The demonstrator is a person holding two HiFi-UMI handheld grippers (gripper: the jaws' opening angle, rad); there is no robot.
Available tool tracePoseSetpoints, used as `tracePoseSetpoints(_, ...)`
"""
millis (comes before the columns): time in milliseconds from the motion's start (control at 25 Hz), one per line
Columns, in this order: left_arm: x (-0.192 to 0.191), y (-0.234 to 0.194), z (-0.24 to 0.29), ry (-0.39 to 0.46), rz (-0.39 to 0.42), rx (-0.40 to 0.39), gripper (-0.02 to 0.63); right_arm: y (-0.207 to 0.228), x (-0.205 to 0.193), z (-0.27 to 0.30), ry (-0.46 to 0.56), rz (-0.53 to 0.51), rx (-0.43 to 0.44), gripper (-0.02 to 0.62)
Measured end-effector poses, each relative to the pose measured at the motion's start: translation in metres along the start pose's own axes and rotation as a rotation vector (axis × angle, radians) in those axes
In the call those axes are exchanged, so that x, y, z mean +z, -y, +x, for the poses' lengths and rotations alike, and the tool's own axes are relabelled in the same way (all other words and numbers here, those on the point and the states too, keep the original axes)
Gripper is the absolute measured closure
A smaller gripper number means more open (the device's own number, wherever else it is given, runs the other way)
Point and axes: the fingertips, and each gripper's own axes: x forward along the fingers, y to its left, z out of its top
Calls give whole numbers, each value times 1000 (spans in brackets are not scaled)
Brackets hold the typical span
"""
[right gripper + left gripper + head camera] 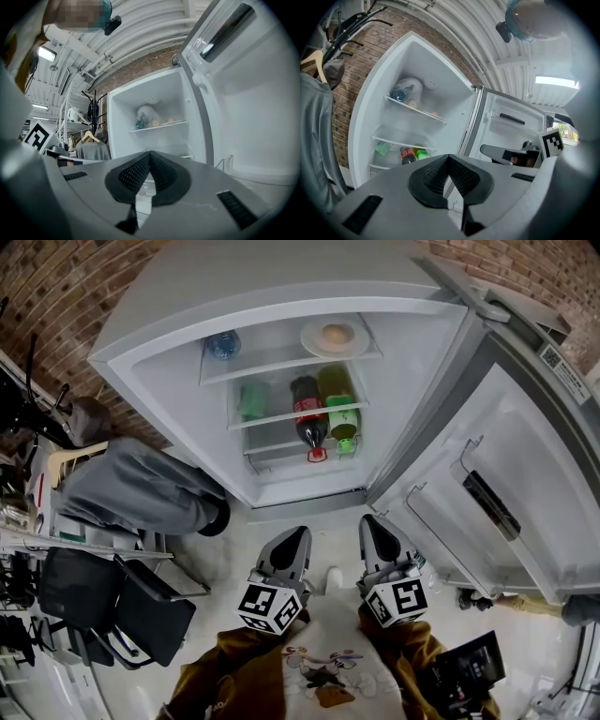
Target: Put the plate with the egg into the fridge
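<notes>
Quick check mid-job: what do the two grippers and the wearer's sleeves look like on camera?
The left gripper and right gripper both have light grey, tapering bodies. Each carries a cube with black-and-white square markers at its rear. Their jaws are lined with black, finely textured pads. The sleeves behind them are brown.

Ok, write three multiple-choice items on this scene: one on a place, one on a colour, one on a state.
1. Where is the plate with the egg?
A. on the top fridge shelf
B. in a door rack
C. on the floor

2. The label on the cola bottle is:
A. blue
B. red
C. white

3. The fridge door is:
A. shut
B. open
C. taken off

Answers:
1 A: the plate sits at the right of the top shelf.
2 B: a red band wraps the dark bottle.
3 B: the door stands swung wide.
</notes>
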Motion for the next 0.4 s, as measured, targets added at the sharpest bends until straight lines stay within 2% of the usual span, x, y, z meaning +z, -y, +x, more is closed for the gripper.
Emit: tracePoseSetpoints(400,-7,3,-2,-14,2,-15,598,-5,0,-1,7,1,4,588)
